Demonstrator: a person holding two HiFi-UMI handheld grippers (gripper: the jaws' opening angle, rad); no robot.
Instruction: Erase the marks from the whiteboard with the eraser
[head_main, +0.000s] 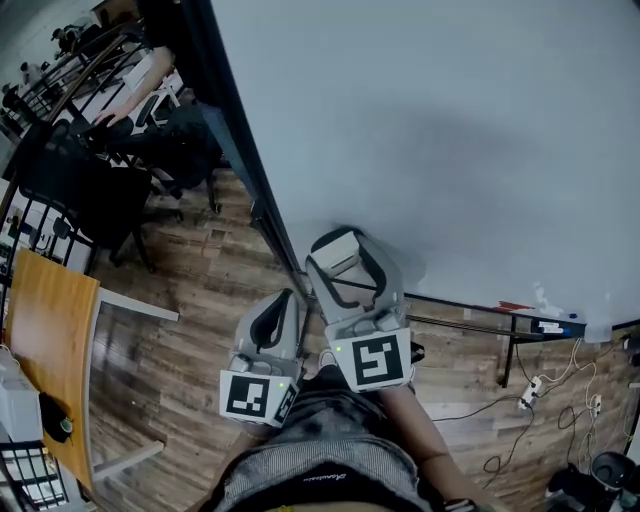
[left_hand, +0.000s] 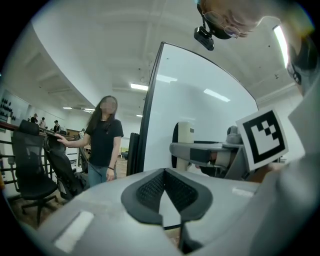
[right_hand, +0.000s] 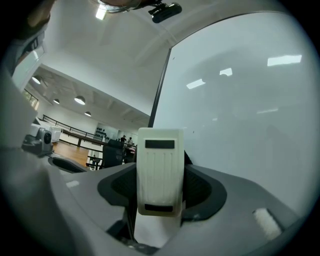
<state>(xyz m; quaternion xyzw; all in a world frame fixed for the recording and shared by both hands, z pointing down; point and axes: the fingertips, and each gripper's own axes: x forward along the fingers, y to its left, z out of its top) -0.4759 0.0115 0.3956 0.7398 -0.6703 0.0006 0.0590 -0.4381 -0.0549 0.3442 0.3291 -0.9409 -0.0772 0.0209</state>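
While our right gripper (head_main: 346, 258) clamps the white eraser (right_hand: 159, 170) upright between its jaws, the whiteboard (head_main: 450, 130) stands just ahead of them, whether touching we cannot tell; our left gripper (head_main: 290, 297) sits beside it, jaws pressed together, empty.

1. The whiteboard (head_main: 450, 130) fills the upper right of the head view, and its ledge (head_main: 520, 322) runs along the lower right.
2. At centre, the right gripper (head_main: 345, 262) sits just below the board, with the eraser (head_main: 338, 250) between its jaws.
3. The left gripper (head_main: 288, 300) is just beside it, to the left and lower.
4. A table (head_main: 50, 340) is at the lower left edge, with chairs (head_main: 90, 190) in the upper left.
5. Cables (head_main: 540, 390) lie on the floor (head_main: 190, 340) at lower right, under the ledge.
6. In the left gripper view, a person (left_hand: 102, 142) stands left of the board's edge.
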